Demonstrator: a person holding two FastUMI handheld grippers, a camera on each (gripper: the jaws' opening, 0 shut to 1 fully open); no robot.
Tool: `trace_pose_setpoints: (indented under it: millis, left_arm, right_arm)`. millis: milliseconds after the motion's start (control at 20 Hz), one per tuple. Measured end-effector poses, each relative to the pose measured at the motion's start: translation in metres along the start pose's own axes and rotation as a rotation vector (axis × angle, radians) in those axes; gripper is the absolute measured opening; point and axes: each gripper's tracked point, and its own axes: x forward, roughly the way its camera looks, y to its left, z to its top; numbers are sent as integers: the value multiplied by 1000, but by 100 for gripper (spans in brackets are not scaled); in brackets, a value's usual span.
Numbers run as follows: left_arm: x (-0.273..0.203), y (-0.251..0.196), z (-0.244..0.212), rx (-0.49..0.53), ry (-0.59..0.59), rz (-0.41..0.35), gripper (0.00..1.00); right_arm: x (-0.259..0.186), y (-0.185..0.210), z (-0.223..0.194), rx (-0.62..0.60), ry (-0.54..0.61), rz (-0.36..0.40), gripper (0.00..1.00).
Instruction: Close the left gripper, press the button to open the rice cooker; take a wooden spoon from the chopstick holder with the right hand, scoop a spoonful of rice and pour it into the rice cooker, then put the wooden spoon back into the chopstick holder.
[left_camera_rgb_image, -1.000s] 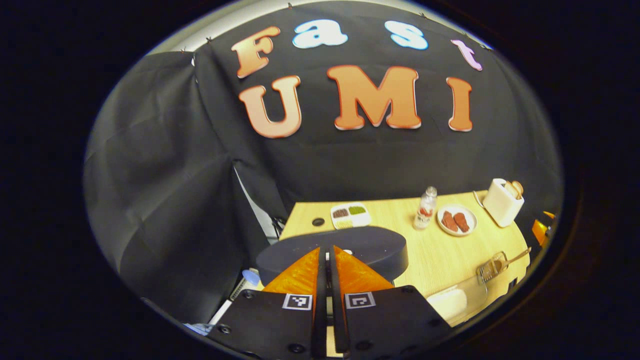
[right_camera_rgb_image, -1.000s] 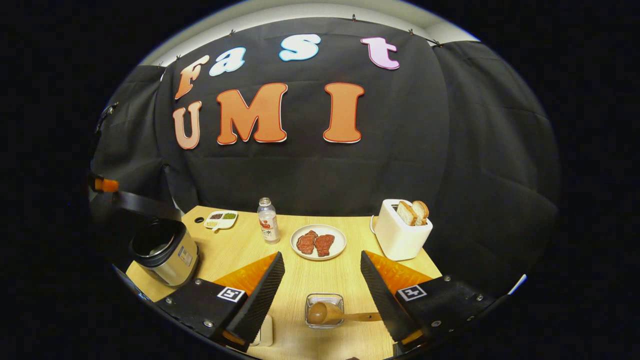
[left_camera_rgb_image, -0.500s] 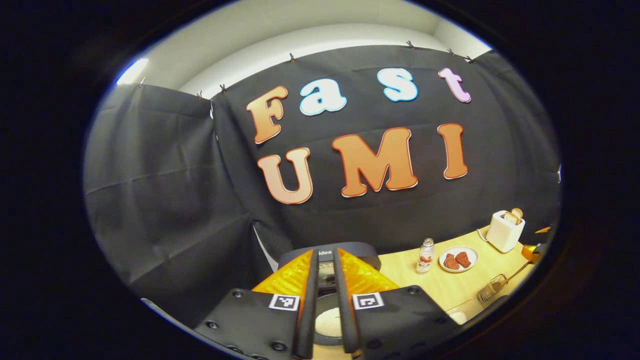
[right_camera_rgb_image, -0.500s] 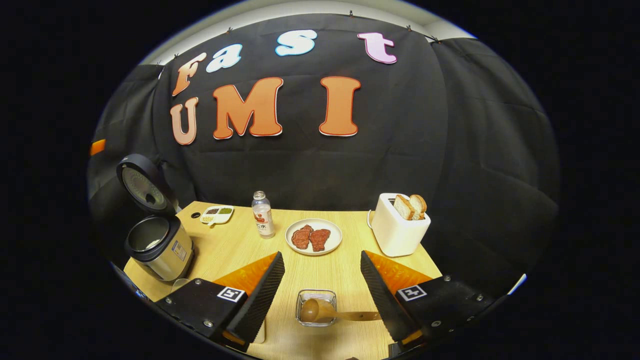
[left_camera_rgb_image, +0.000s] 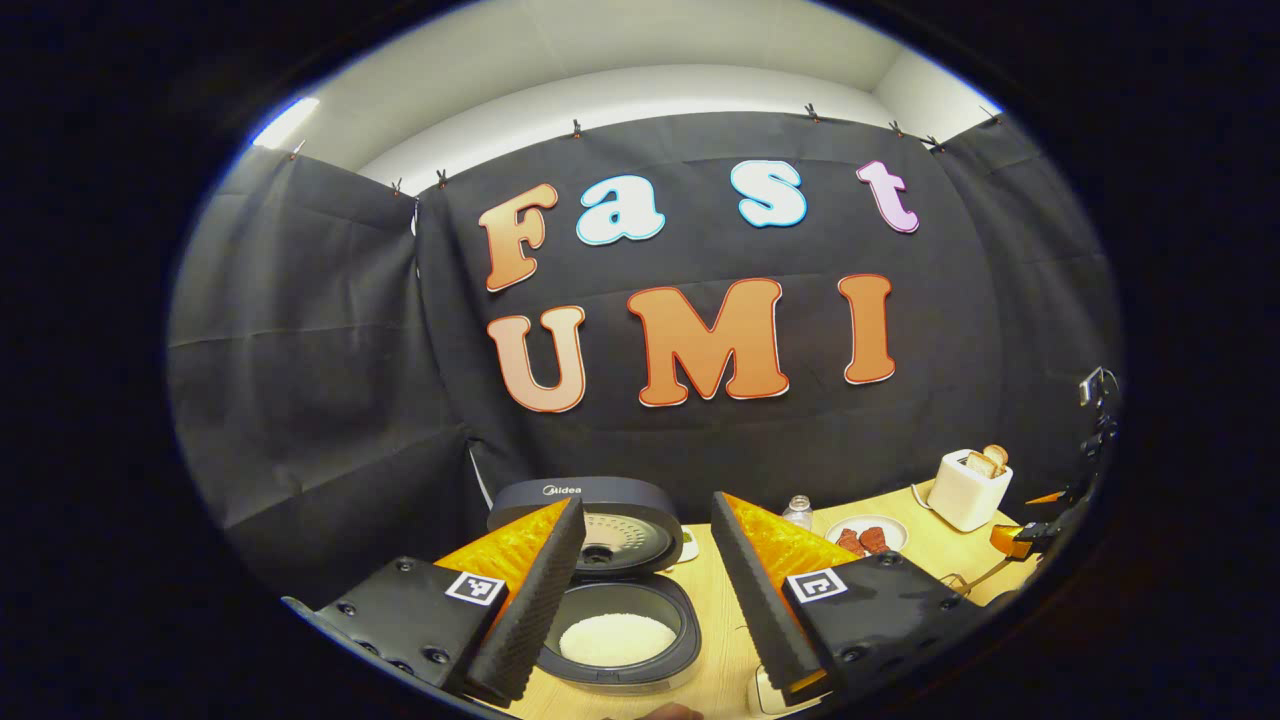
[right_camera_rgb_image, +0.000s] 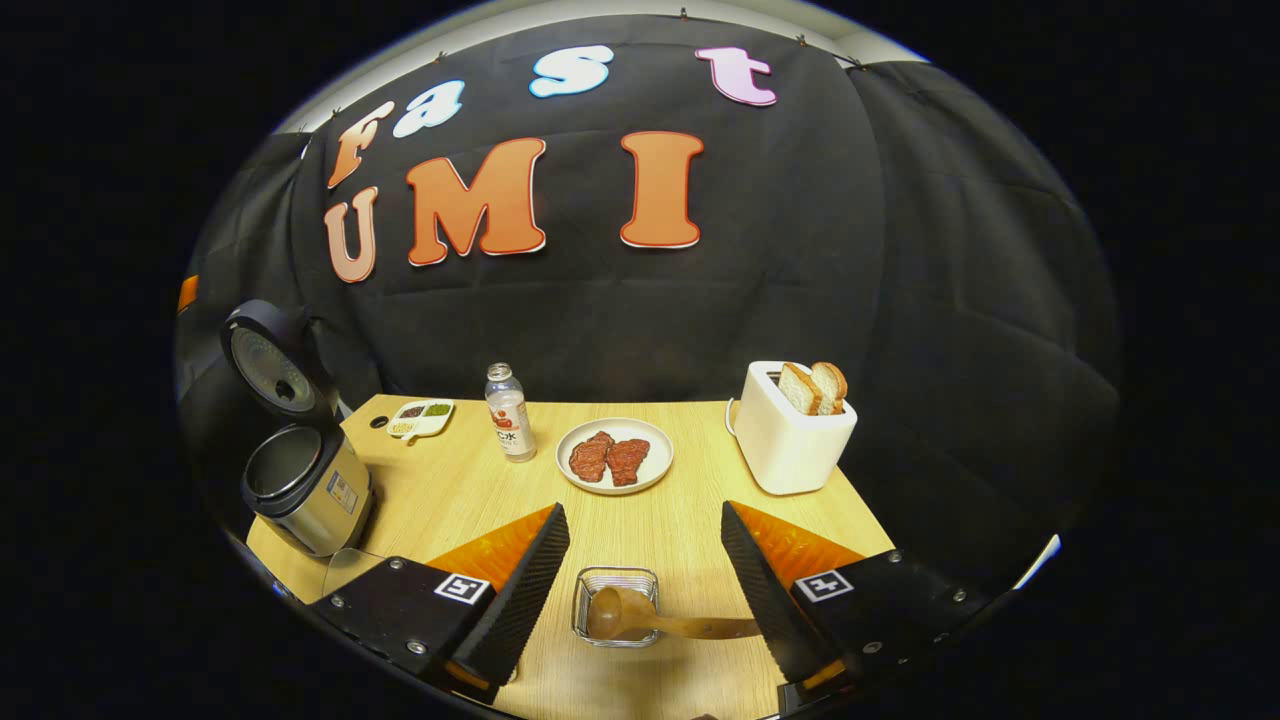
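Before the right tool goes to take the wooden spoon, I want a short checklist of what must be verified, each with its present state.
1. Lid of the silver rice cooker with black rim is up: ok.
2. White rice already lies in the cooker's pot, seen in the left gripper view: ok.
3. Right tool is open wide enough for a handle: ok.
4. Brown wooden spoon sits in the wire chopstick holder, its handle pointing toward the right tool's own right finger: ok.
5. Left tool is open and holds nothing: ok.
6. Source of rice to scoop from: cannot tell.
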Motion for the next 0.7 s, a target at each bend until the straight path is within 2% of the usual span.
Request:
trace_pose_setpoints:
  millis: [200,300,700]
  left_arm:
    - [2,-15,-1,-16,-22,-16,89]
    - [3,-18,-1,-1,-32,-10,100]
    - [13,-46,5,80,-27,-27,100]
  right_arm:
    - [5,-17,-15,10,12,-26,95]
    - [7,-24,-29,22,35,-38,95]
    - [15,-54,-70,129,106,-109,95]
